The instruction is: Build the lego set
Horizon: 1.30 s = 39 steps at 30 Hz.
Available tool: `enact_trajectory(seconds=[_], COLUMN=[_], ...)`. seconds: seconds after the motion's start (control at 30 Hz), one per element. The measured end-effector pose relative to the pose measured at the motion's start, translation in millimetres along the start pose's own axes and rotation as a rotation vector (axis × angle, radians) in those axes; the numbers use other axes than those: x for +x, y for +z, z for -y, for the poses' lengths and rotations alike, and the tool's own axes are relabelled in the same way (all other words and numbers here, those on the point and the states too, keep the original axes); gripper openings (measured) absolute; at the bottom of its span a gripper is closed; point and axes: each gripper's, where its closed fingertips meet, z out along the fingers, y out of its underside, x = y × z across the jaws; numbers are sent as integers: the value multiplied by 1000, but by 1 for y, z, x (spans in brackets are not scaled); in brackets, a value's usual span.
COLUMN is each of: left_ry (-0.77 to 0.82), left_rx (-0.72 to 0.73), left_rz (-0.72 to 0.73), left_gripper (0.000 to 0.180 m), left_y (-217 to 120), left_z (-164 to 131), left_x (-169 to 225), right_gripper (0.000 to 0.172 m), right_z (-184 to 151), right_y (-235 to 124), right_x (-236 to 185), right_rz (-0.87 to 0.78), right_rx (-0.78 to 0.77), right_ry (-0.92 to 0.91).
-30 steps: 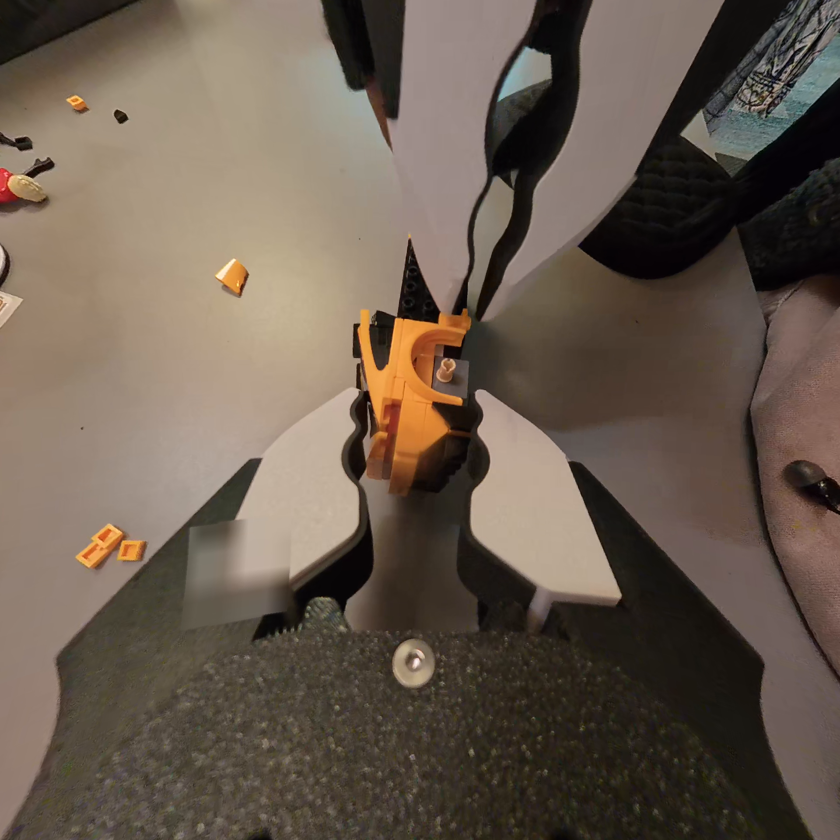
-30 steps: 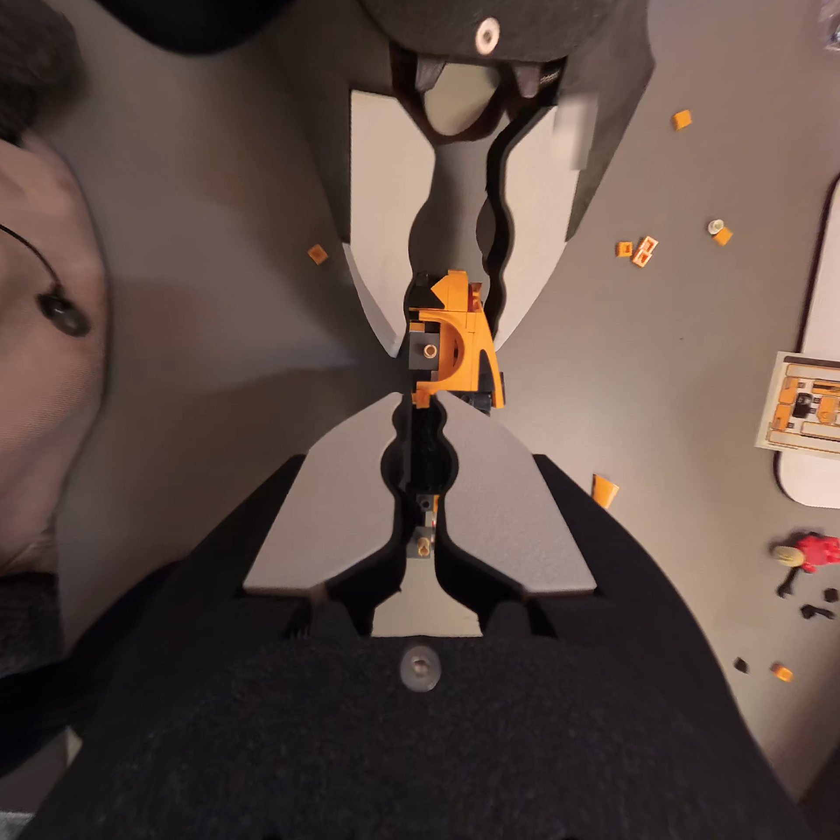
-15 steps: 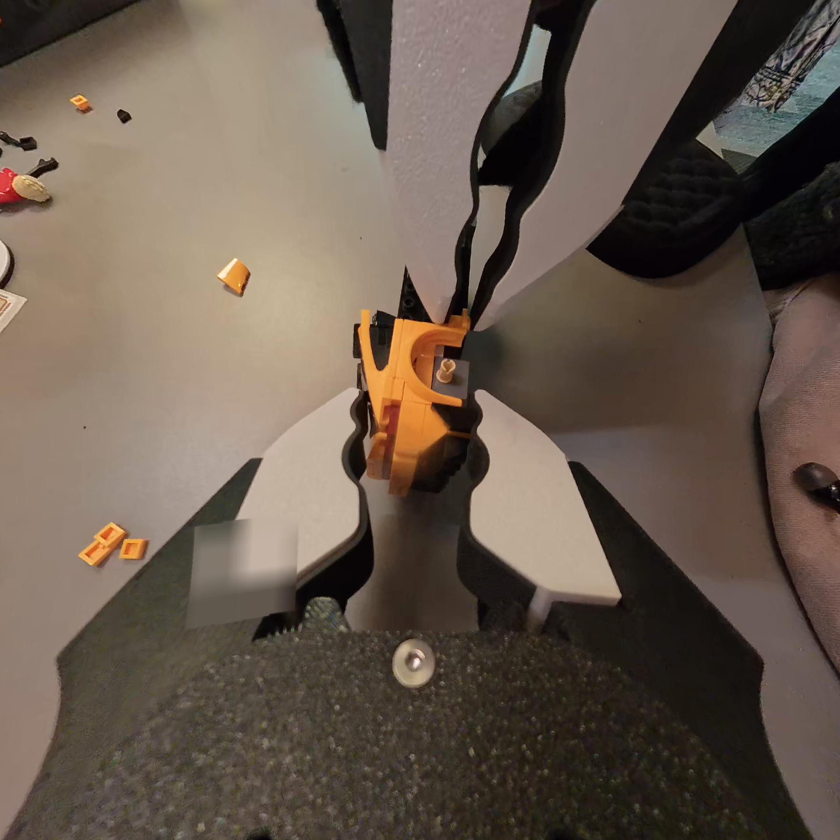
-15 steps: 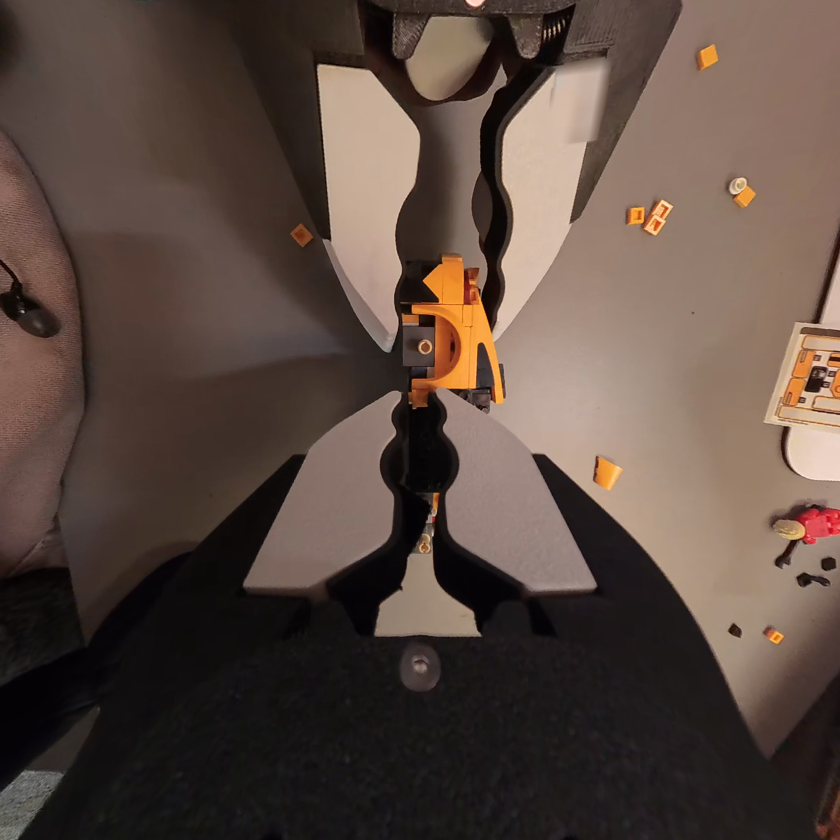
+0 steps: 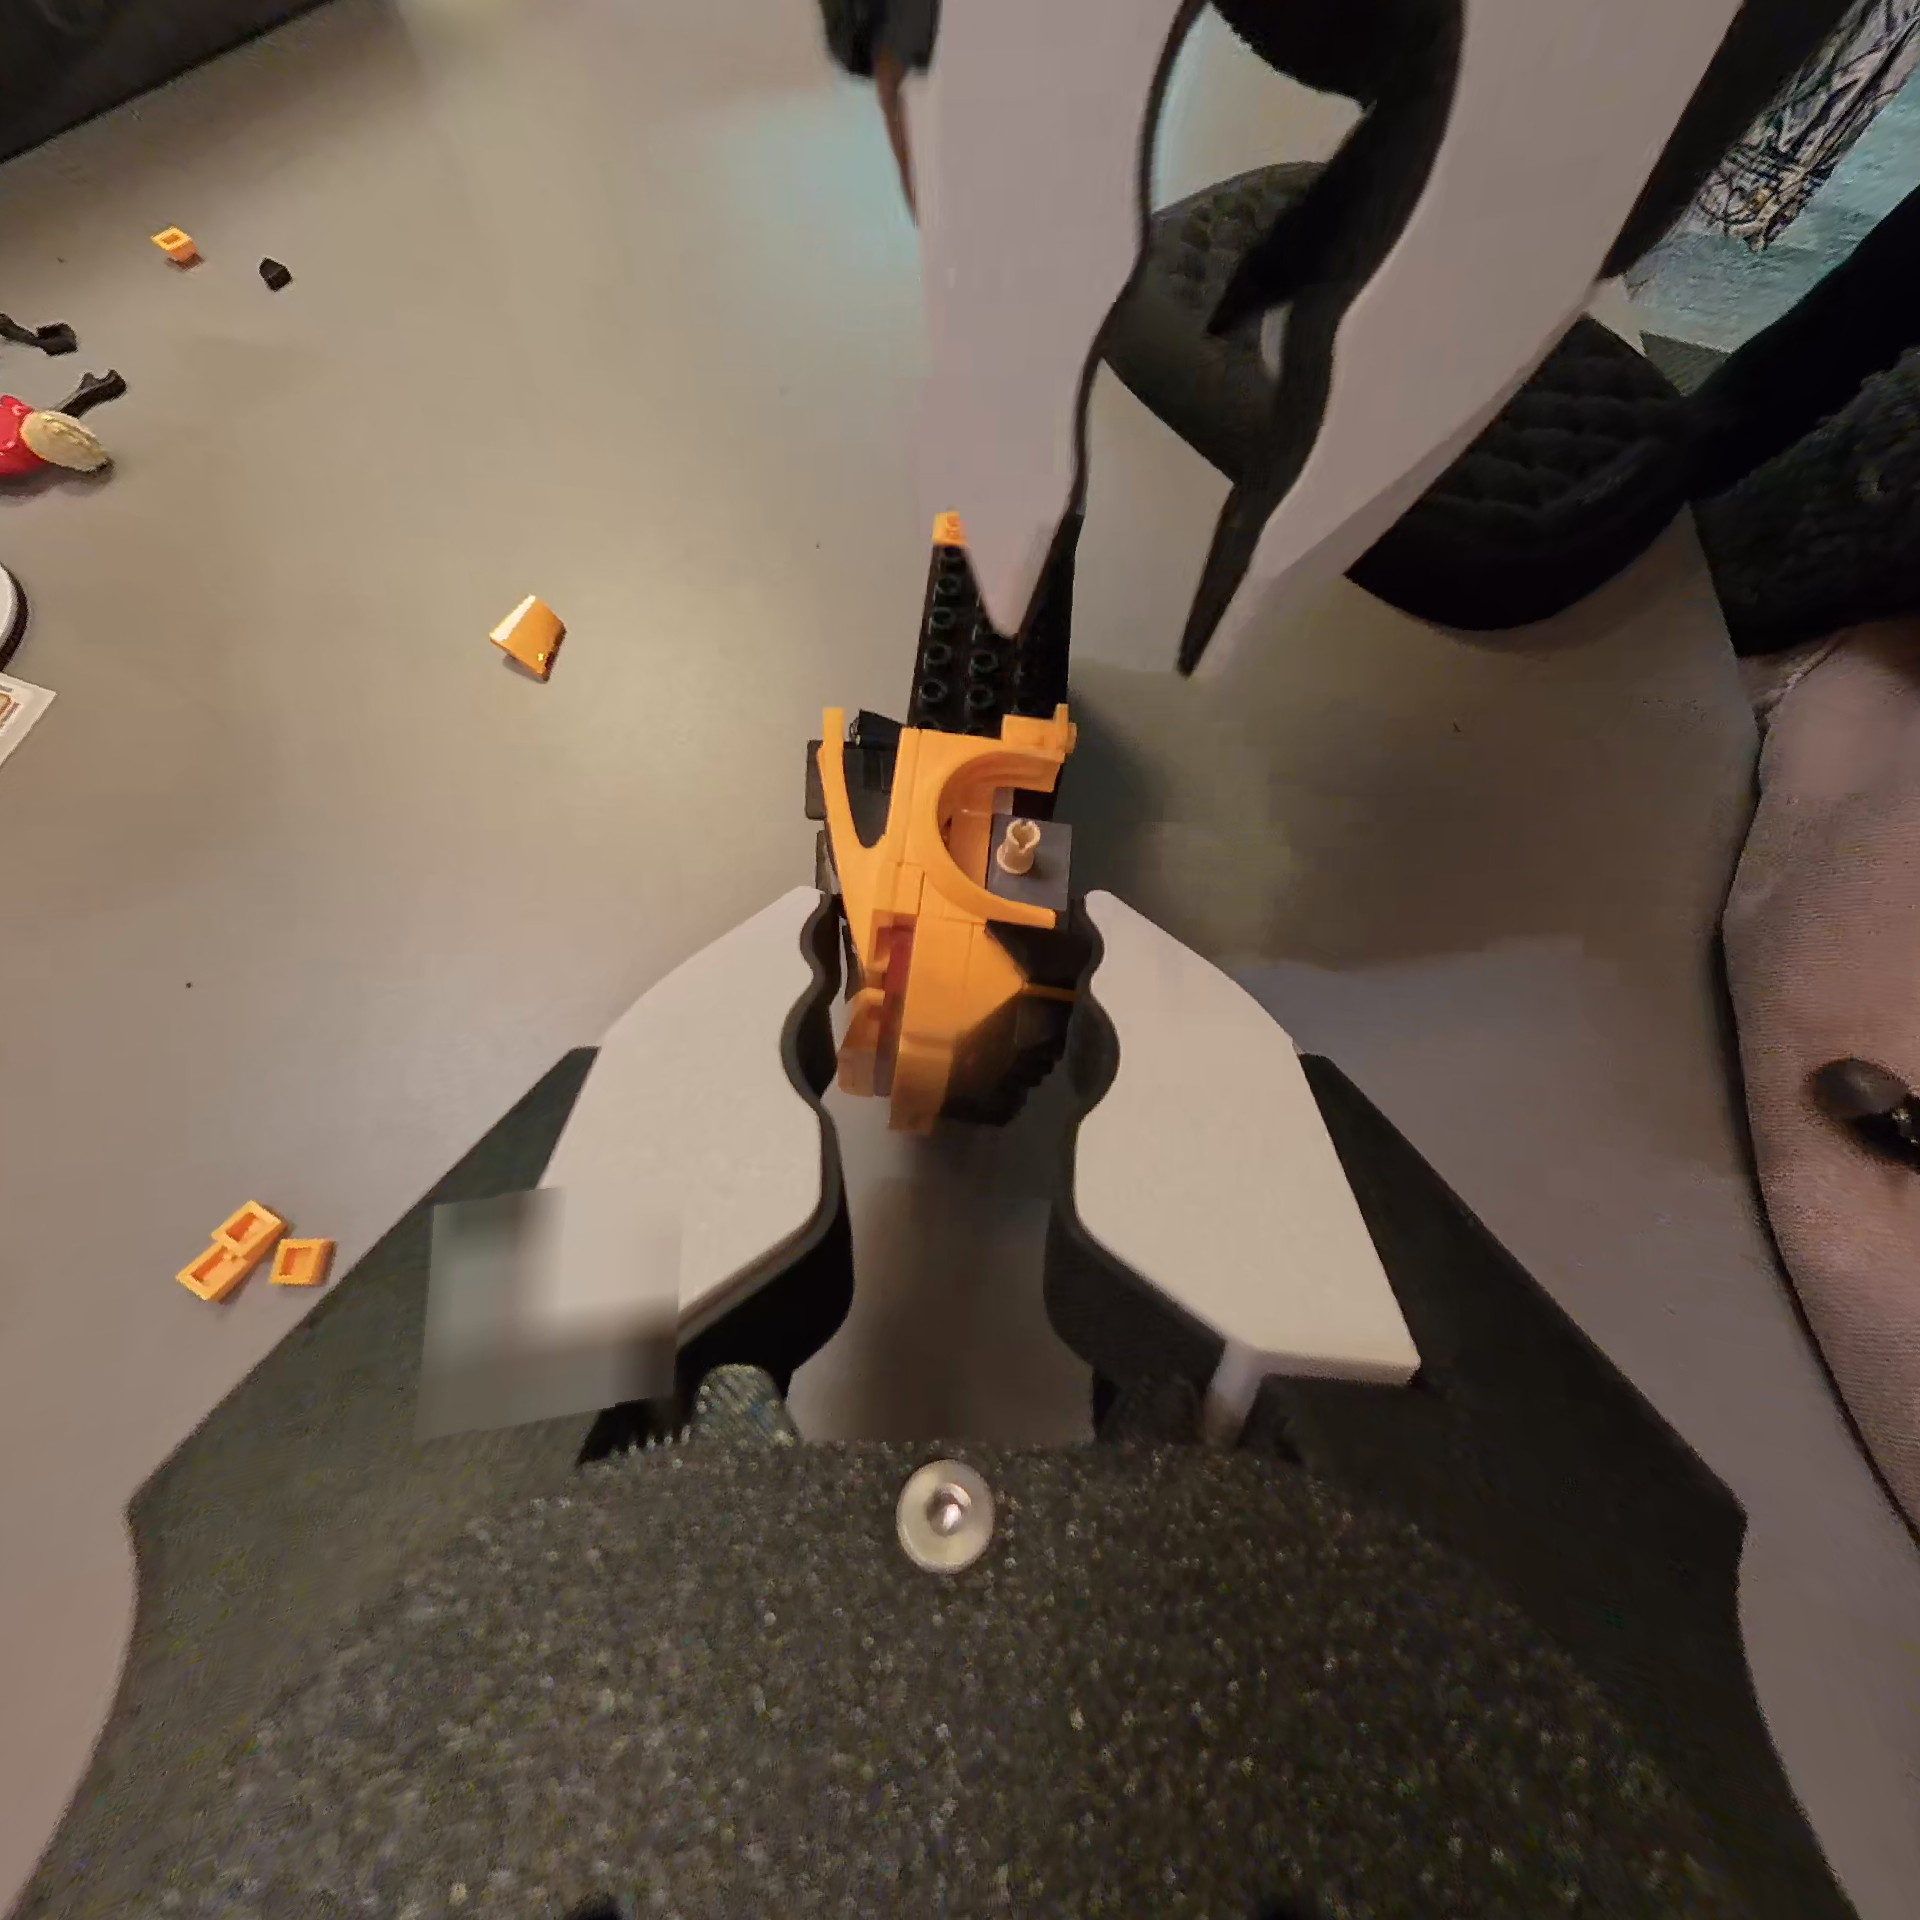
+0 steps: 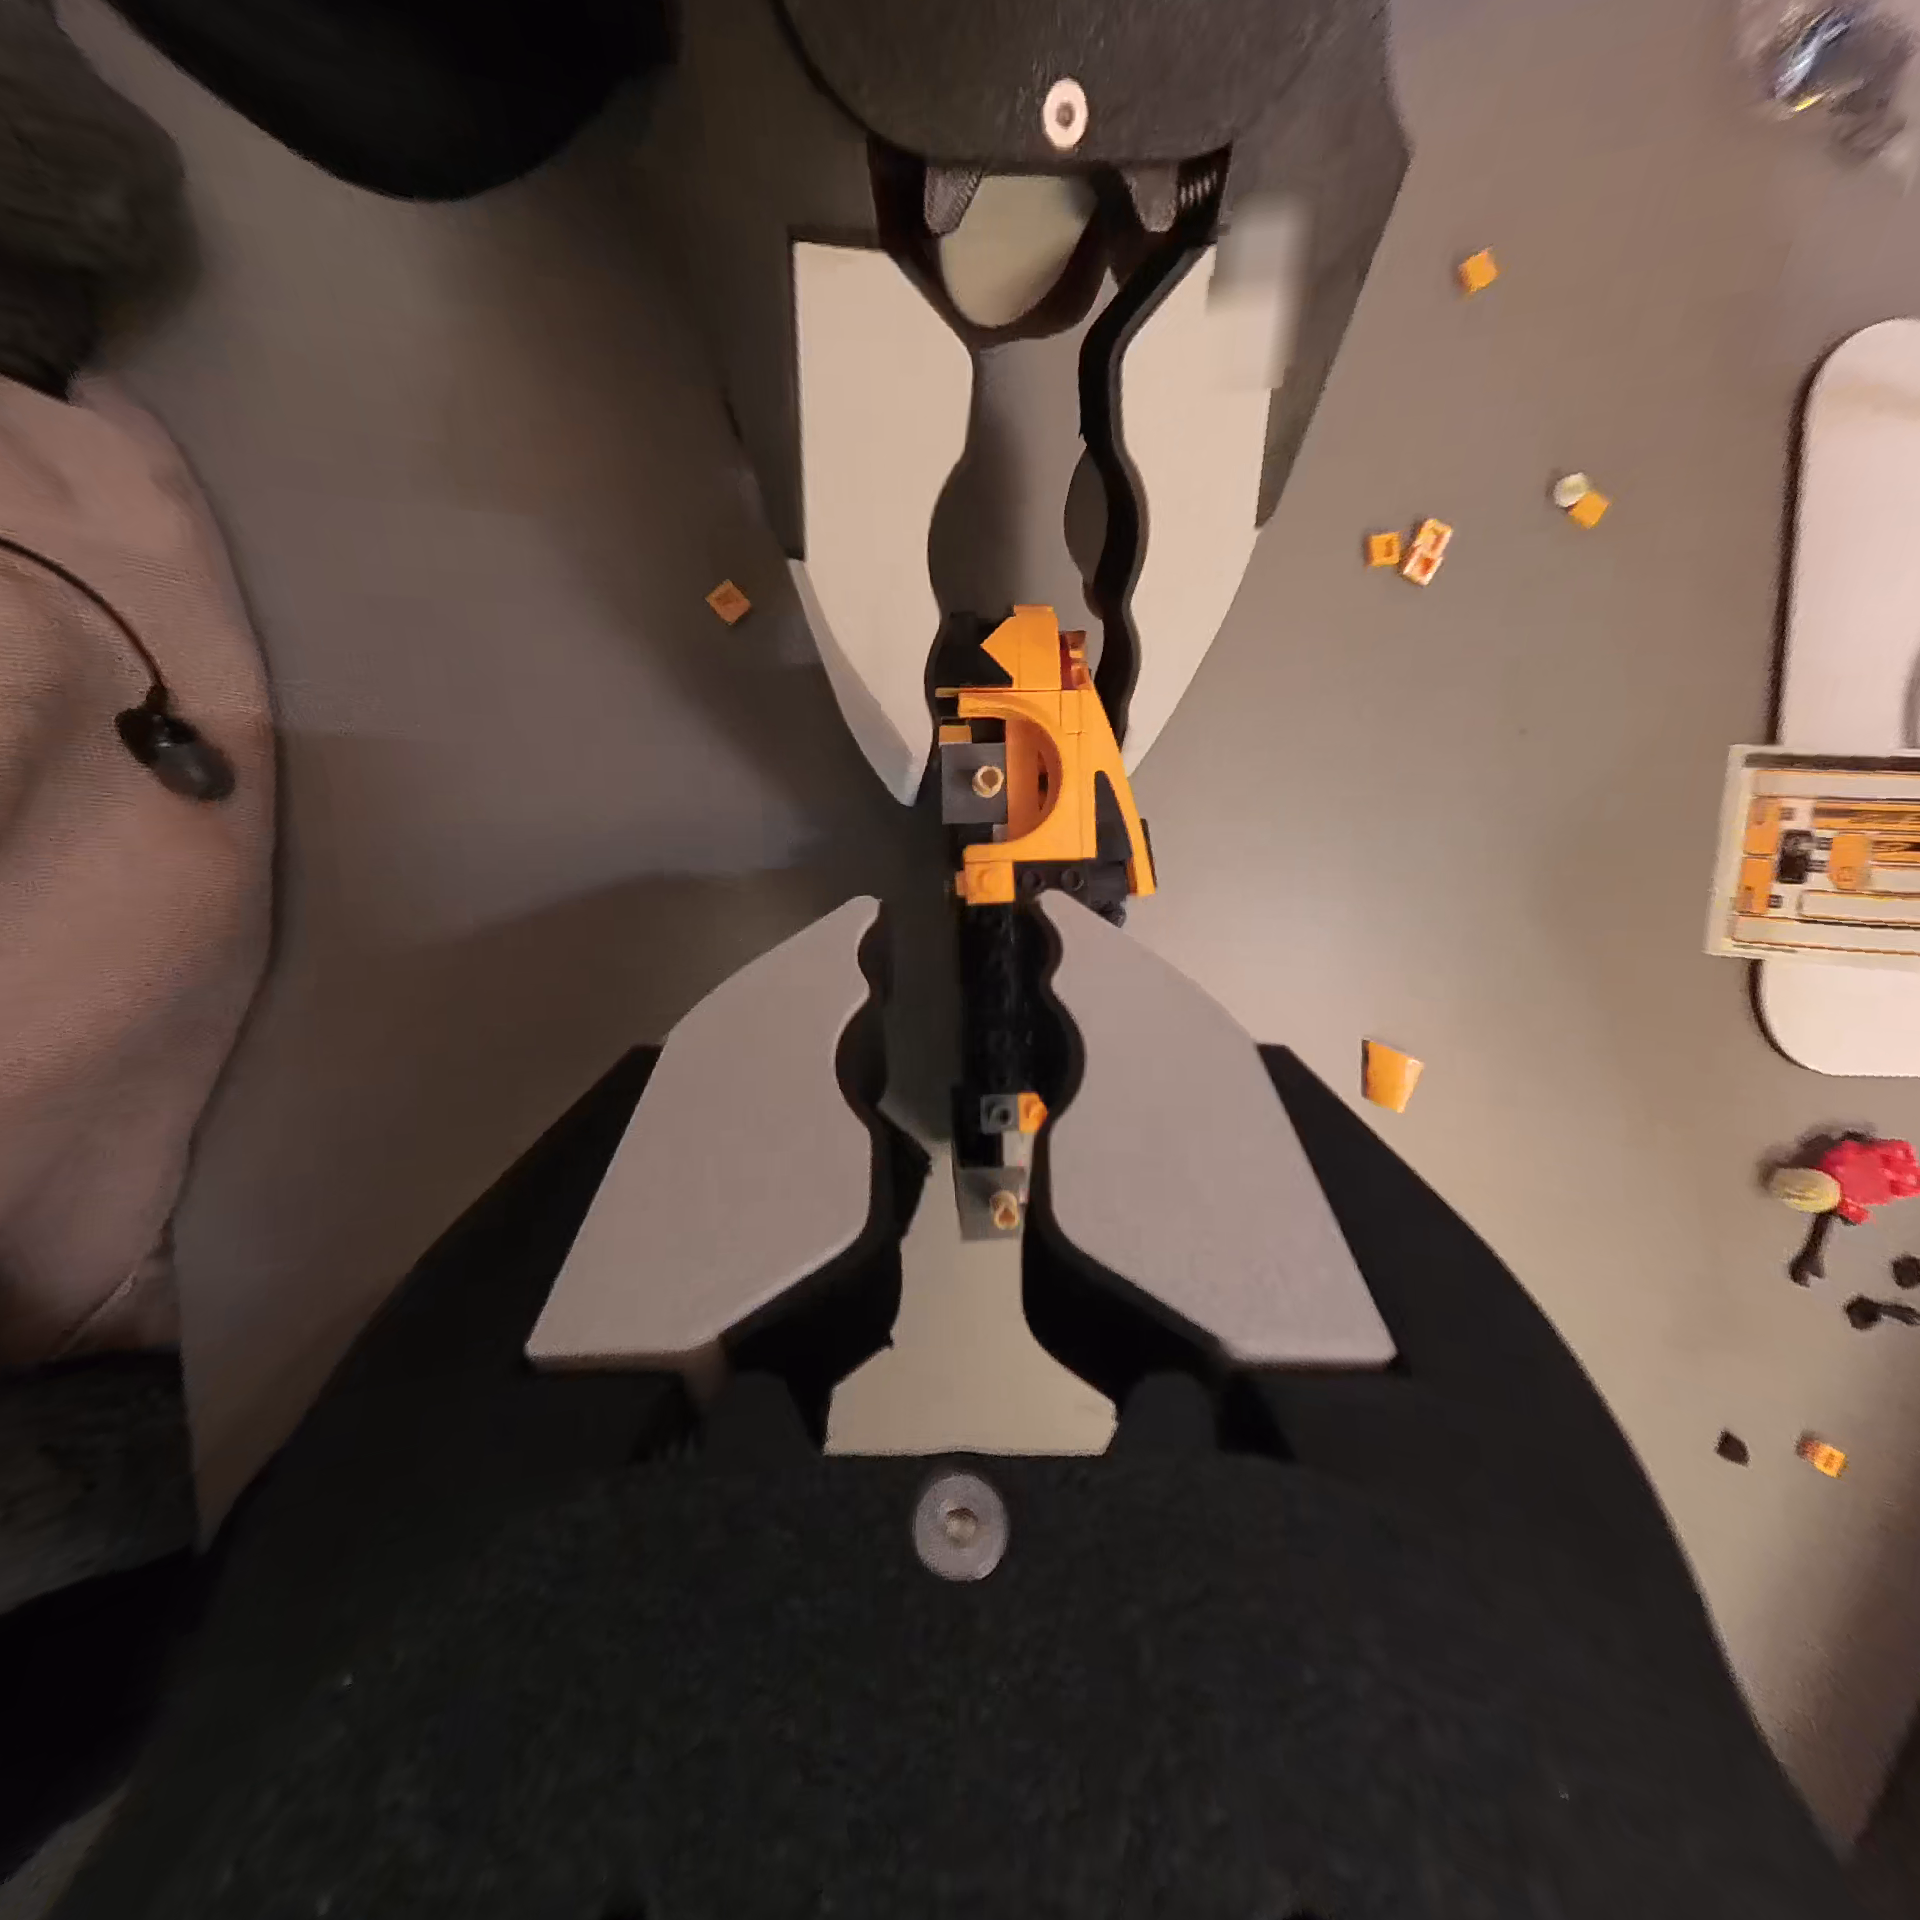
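An orange and black brick model (image 5: 935,883) hangs above the grey table (image 5: 416,831). My left gripper (image 5: 951,914) is shut on its orange end, with both pads against its sides. A long black studded plate (image 5: 977,665) sticks out from the model towards my right gripper (image 5: 1096,644). In the right wrist view the plate (image 6: 1003,1008) lies between the fingers of my right gripper (image 6: 964,909), which is open. Its left finger (image 6: 790,1039) stands clear of the plate. The left gripper (image 6: 1023,779) shows there at the top, clamped on the model (image 6: 1049,790).
Loose orange pieces (image 5: 530,634) (image 5: 249,1252) lie on the table at the left. A red toy figure (image 6: 1860,1174), a printed sheet (image 6: 1818,862) and a white tray (image 6: 1849,675) lie at the right. A person's pinkish clothing (image 6: 104,831) with a black cable borders the table. There is about 5 centimetres between the tips of the two grippers. Between my left fingertips and the red toy figure (image 6: 1860,1174) there is roughly 25 centimetres.
My right gripper, shut on the black plate before, has opened and drawn back a little. My left gripper keeps its hold on the model.
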Motion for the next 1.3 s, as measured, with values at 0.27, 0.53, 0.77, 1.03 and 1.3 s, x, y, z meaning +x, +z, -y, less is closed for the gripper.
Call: enact_trajectory(seconds=[0.27, 0.53, 0.77, 1.03, 1.3], left_ry=[4, -7, 29, 46, 191], left_rx=[11, 62, 63, 24, 127], left_rz=[-59, -1, 49, 18, -166], left_gripper=[50, 43, 33, 20, 23], left_y=[-7, -38, -54, -65, -64], left_z=[1, 1, -8, -28, -10], left_x=[6, -8, -10, -3, 46], right_gripper=[19, 17, 17, 9, 7], right_z=[-2, 5, 29, 35, 59], right_y=[13, 53, 81, 99, 38], right_x=[-42, -61, -61, -58, -57], right_rz=[8, -47, -61, -95, 74], right_rx=[191, 243, 210, 125, 509], right_ry=[128, 244, 311, 295, 377])
